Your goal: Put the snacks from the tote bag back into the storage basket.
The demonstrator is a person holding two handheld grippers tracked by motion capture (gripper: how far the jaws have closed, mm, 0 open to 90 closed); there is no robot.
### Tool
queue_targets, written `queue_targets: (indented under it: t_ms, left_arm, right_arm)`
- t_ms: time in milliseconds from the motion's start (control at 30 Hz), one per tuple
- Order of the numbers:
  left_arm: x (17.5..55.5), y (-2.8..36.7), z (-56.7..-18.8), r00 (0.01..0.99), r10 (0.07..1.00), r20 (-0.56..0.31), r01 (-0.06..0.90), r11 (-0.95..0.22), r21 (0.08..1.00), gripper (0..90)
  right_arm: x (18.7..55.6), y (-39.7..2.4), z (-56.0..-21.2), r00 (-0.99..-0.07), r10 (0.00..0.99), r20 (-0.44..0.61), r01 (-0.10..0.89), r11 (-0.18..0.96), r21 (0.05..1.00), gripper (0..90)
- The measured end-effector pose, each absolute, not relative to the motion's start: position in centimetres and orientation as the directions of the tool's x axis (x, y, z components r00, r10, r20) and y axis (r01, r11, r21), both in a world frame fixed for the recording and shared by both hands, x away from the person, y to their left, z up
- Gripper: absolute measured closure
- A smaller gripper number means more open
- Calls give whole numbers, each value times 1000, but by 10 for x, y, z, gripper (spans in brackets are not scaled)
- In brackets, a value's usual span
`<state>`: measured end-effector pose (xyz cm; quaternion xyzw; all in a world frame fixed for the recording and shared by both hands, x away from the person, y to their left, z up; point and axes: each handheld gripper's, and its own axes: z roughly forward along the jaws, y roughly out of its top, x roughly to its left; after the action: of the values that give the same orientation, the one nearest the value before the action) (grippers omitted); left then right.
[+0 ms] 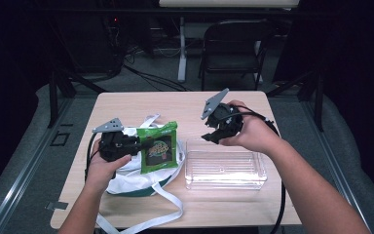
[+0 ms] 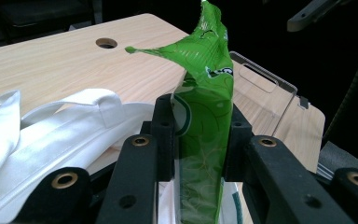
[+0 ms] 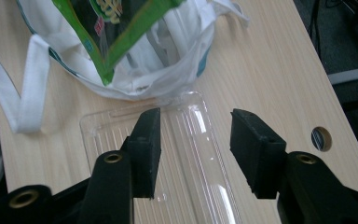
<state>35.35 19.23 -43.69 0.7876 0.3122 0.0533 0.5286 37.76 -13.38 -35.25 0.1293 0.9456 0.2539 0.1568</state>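
lower end of green packet (image 2: 205, 140) cut off behind black pads, print on it hard to read; clamped upright in left gripper (image 1: 137, 144) above white bag (image 1: 126, 173), left of centre; right gripper (image 1: 213, 135) spread wide, holding nothing, over clear box (image 1: 226, 170) at centre right

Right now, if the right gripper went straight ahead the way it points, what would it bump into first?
Most likely the clear tray. The right gripper, jaws open and empty, looks down at it from above, with nothing between. The white bag and green packet lie farther along, though depth is hard to judge.
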Motion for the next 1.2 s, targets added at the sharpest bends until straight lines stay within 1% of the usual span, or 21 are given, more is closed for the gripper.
queue_targets:
  t_ms: [167, 500, 733, 900, 1200]
  left_arm:
    - [352, 190, -436, 806, 543, -235, 423, -251, 871, 725]
    - [347, 193, -427, 816, 536, -217, 395, -242, 886, 726]
    - [344, 182, -428, 842, 497, -212, 380, -267, 885, 726]
    - [342, 169, -431, 860, 466, -209, 374, -295, 879, 726]
    - [339, 160, -433, 879, 432, -202, 356, -313, 881, 726]
  right_arm:
    - [377, -122, -342, -929, 287, -235, 139, 858, 495, 522]
    - [376, -105, -330, -937, 244, -251, 97, 869, 485, 514]
    - [369, -94, -321, -944, 209, -256, 61, 871, 487, 492]
    - [364, -86, -322, -950, 188, -250, 44, 872, 487, 452]
    - [361, -76, -328, -964, 140, -226, 24, 893, 450, 449]
